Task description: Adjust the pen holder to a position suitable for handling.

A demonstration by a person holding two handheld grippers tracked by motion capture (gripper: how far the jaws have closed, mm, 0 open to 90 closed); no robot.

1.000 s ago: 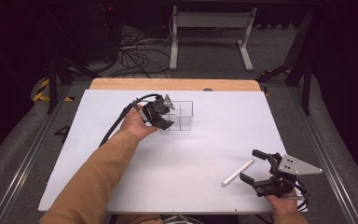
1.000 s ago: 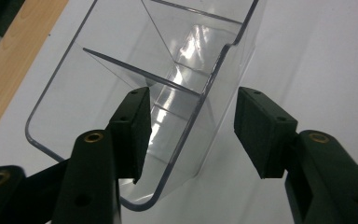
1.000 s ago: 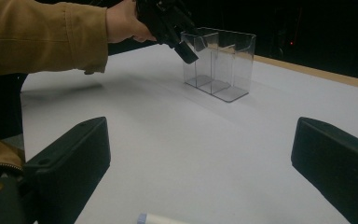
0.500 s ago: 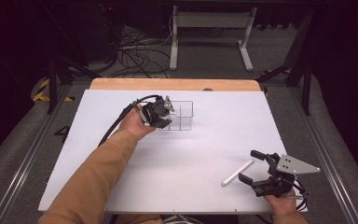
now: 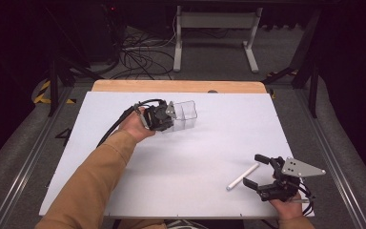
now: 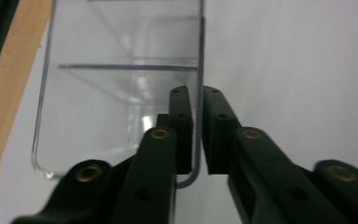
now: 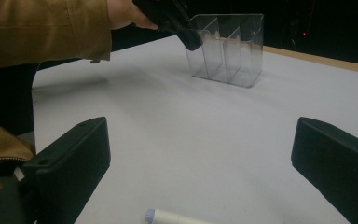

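Note:
A clear plastic organizer (image 5: 182, 115) with several compartments stands on the white table, toward the far middle. My left gripper (image 5: 166, 121) is shut on its near side wall; in the left gripper view the jaws pinch the clear organizer wall (image 6: 198, 93) between them. In the right gripper view the organizer (image 7: 228, 46) stands far off with the left gripper on its left corner. A white marker (image 5: 242, 176) lies near the front right of the table. My right gripper (image 5: 258, 171) is open just right of it, and the marker tip (image 7: 168, 217) shows low between its wide jaws.
The white table top (image 5: 205, 143) has a wooden strip (image 5: 176, 86) along its far edge. Cables (image 5: 138, 52) and a metal stand (image 5: 214, 28) lie on the floor beyond. Open table surface lies between the organizer and the marker.
Both grippers hold about the same places. The organizer has stayed in the left gripper's hold.

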